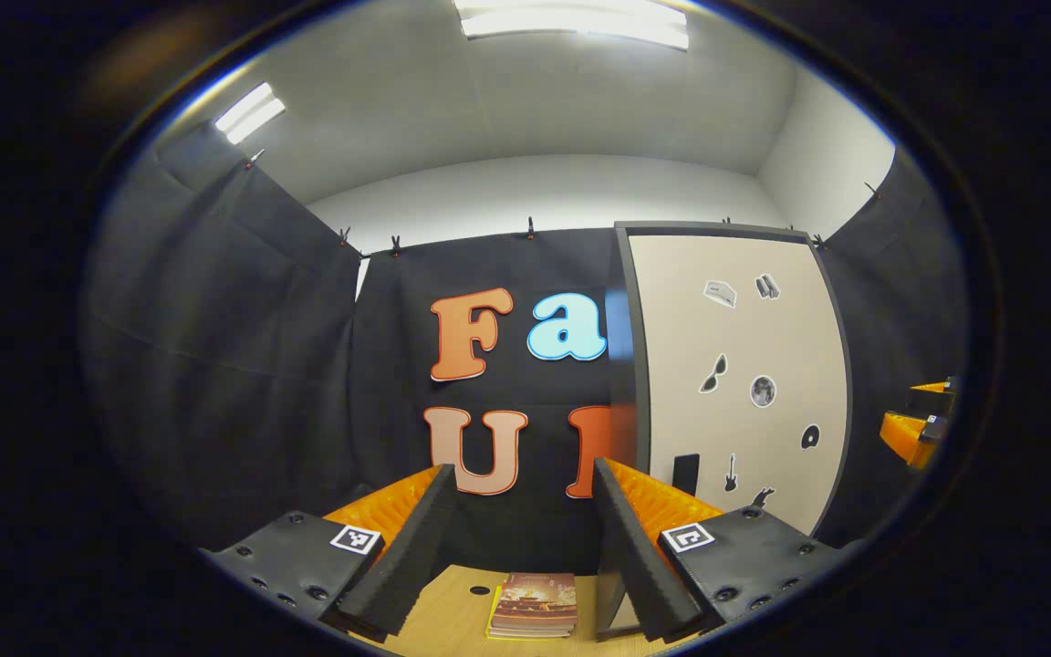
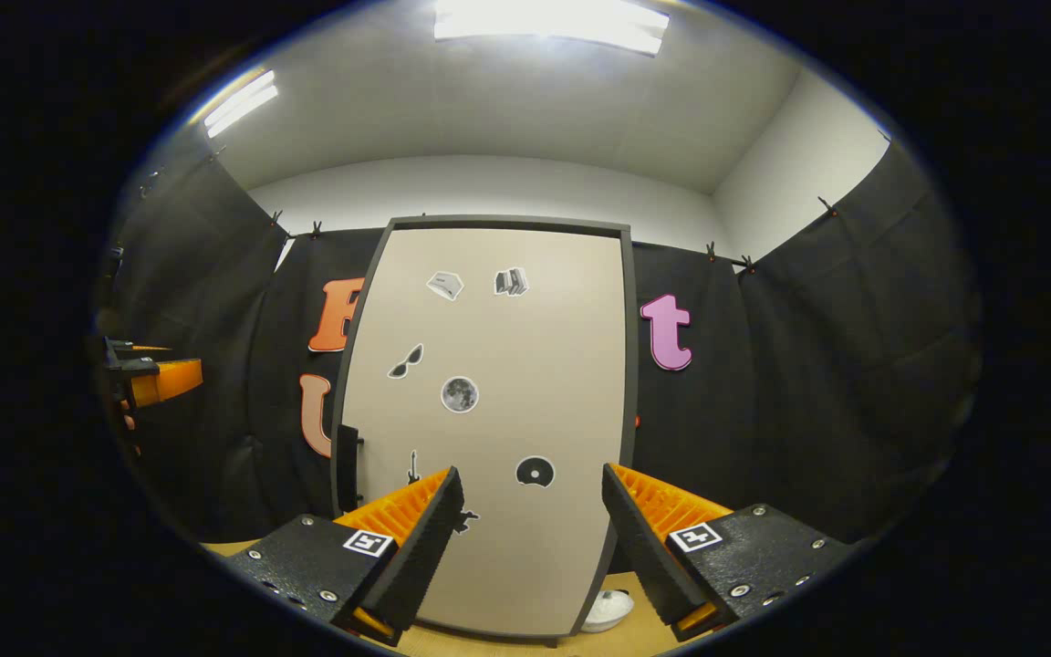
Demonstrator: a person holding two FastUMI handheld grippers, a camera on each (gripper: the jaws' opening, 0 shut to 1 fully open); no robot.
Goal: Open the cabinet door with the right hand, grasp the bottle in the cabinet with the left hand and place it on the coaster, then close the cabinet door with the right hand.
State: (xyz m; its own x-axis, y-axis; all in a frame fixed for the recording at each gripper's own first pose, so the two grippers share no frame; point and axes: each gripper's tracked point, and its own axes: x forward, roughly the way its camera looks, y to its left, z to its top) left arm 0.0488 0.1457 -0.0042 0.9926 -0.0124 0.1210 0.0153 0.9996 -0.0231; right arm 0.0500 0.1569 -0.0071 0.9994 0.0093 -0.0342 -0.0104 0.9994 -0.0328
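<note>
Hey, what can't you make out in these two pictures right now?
- Bottle: behind the closed cabinet door, right gripper view.
- White dish: partly hidden by the cabinet's bottom corner, same view.
- Stack of books: cut off at the bottom edge, left gripper view.

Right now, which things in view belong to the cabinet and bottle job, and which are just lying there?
Belong to the job:
- cabinet door, shut
- door handle
- left hand-held gripper, open
- right hand-held gripper, open

Just lying about:
- books on the table
- white object beside the cabinet
</note>
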